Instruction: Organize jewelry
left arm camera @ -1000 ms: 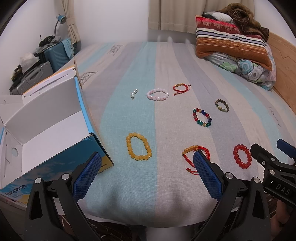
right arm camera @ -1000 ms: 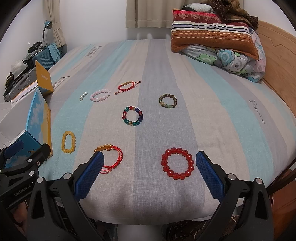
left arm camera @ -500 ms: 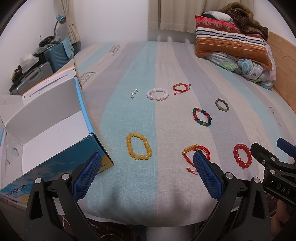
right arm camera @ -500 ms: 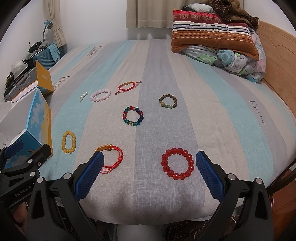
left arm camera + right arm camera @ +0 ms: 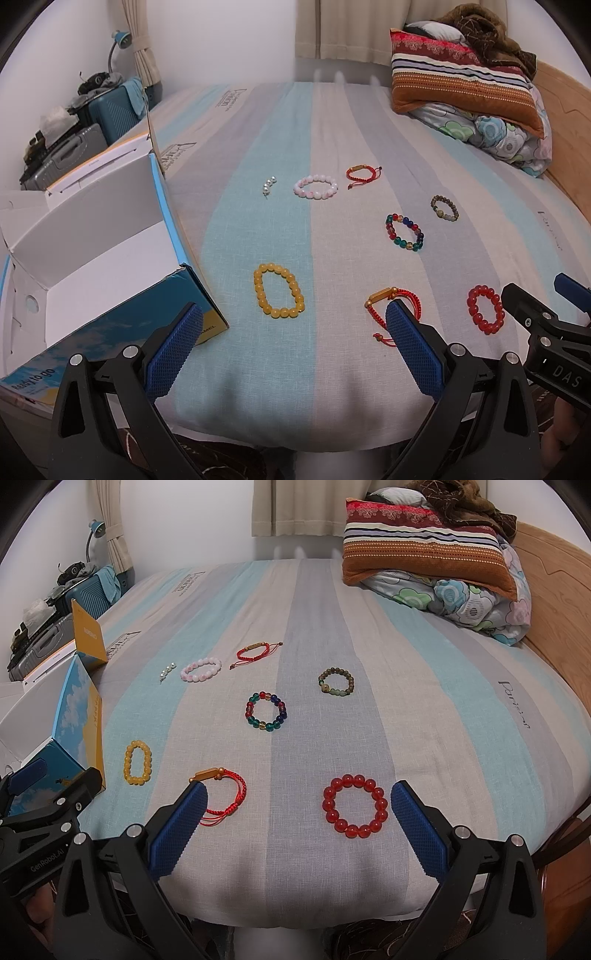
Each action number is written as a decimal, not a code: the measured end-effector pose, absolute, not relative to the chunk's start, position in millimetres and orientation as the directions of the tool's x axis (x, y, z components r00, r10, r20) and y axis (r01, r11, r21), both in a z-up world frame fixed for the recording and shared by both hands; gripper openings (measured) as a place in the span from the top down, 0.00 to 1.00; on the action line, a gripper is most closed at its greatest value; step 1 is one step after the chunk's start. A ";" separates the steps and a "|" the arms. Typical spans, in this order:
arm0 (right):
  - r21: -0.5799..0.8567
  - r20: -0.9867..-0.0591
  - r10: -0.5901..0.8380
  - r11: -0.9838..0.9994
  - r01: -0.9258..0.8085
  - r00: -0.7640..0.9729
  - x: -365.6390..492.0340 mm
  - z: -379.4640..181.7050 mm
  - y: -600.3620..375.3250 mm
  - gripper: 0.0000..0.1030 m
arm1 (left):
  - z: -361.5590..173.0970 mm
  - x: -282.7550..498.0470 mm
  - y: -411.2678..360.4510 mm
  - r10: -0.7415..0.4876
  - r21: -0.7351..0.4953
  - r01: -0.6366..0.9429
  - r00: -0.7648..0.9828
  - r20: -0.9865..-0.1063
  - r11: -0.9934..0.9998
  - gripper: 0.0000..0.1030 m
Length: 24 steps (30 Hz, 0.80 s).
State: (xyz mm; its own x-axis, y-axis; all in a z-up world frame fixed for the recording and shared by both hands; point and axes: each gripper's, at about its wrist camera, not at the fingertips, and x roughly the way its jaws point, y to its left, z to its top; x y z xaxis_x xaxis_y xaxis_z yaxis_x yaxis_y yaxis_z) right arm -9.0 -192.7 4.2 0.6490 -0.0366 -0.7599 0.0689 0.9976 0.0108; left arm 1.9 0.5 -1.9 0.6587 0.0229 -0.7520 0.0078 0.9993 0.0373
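- Left hand-held gripper (image 5: 291,347) jaws apart, nothing held; right hand-held gripper (image 5: 297,825) likewise, at bed (image 5: 369,627) edge.
- Bracelets lie loose on bed; red bead bracelet (image 5: 355,805) nearest right, yellow bracelet (image 5: 278,290) beside open box (image 5: 110,325).
- Suggest: pinch across one bead strand, lift clear.
- Legible: box "Ready to go"; grippers "GenRobot.AI", "DAS".

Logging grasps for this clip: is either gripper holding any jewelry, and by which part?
Nothing is held. The left gripper and right gripper are both open above the bed.
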 end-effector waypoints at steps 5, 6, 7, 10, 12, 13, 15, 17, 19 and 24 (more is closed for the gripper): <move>0.010 -0.760 -0.037 0.998 0.069 0.648 -9.2 4.2 -193.3 0.07 | -1.4 1.7 0.4 0.025 0.040 0.007 0.659 -0.752 0.999 0.06; 0.010 -0.760 -0.037 0.998 0.069 0.649 -9.3 4.2 -193.3 0.07 | -1.9 1.7 0.0 0.026 0.041 0.008 0.659 -0.752 0.999 0.06; 0.009 -0.760 -0.038 0.998 0.069 0.649 -9.1 4.1 -193.0 0.07 | -2.8 1.9 -0.3 0.024 0.040 0.009 0.658 -0.753 0.999 0.06; 0.005 -0.761 -0.045 0.997 0.075 0.648 -7.2 5.0 -195.6 0.07 | -8.1 3.9 -4.0 0.017 0.037 0.017 0.653 -0.757 0.999 0.06; 0.013 -0.766 -0.045 0.996 0.085 0.641 -4.1 4.5 -202.3 0.07 | -12.8 5.5 -8.8 0.005 0.032 0.030 0.646 -0.763 0.999 0.06; 0.016 -0.769 -0.046 0.996 0.092 0.638 -2.8 4.0 -207.3 0.07 | -15.1 5.9 -11.9 -0.005 0.028 0.041 0.644 -0.765 0.999 0.06; 0.019 -0.774 -0.056 0.994 0.112 0.630 0.6 2.6 -218.0 0.07 | -21.3 8.5 -21.1 -0.019 0.029 0.064 0.637 -0.771 0.998 0.06; 0.019 -0.784 -0.072 0.990 0.139 0.616 6.5 0.3 -232.5 0.07 | -27.1 12.0 -30.4 -0.039 0.021 0.088 0.629 -0.777 0.996 0.06; 0.031 -0.797 -0.071 0.987 0.159 0.600 11.3 -3.7 -246.7 0.07 | -33.3 18.4 -40.7 -0.048 0.020 0.103 0.622 -0.782 0.994 0.06; 0.075 -0.844 -0.032 0.981 0.177 0.536 28.8 -19.0 -270.4 0.07 | -51.9 37.1 -59.6 -0.073 -0.002 0.120 0.593 -0.802 0.993 0.06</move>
